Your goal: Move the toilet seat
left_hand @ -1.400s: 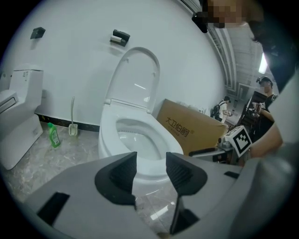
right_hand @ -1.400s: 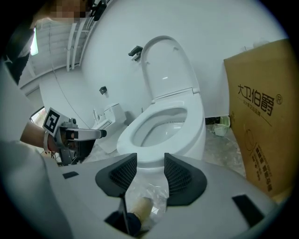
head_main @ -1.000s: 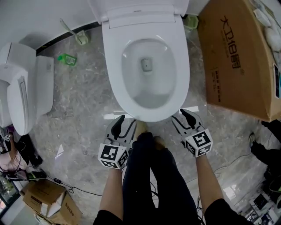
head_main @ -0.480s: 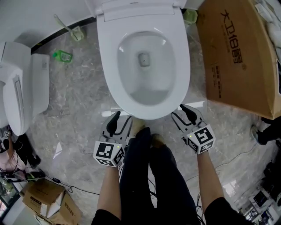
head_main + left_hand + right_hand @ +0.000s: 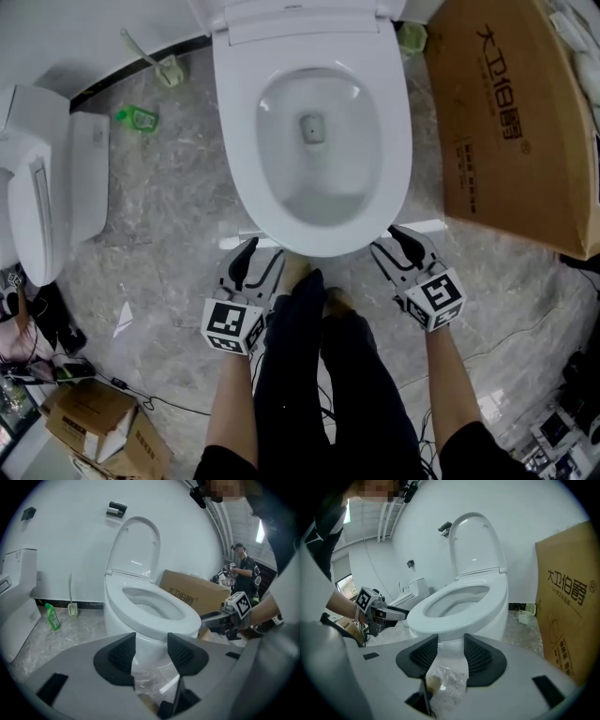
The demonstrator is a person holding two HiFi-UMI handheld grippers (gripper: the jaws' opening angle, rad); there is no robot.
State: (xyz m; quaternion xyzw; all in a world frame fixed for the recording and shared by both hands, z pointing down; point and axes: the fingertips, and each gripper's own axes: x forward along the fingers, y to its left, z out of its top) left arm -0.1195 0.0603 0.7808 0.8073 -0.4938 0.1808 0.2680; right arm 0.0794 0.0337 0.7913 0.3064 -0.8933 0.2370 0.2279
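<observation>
The toilet seat (image 5: 394, 141) lay down on the bowl (image 5: 314, 183), its lid (image 5: 140, 545) upright at the wall (image 5: 70, 541). The left gripper (image 5: 255, 261) and the right gripper (image 5: 394, 246) hung just before the bowl's front edge (one each side), jaws apart and empty; the right jaws had just been closing slightly.

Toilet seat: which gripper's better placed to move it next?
Probably right: right gripper, fingers open, empty, just closing slightly, faces the toilet seat rim head-on; left gripper, also open, sees it off-centre.
</observation>
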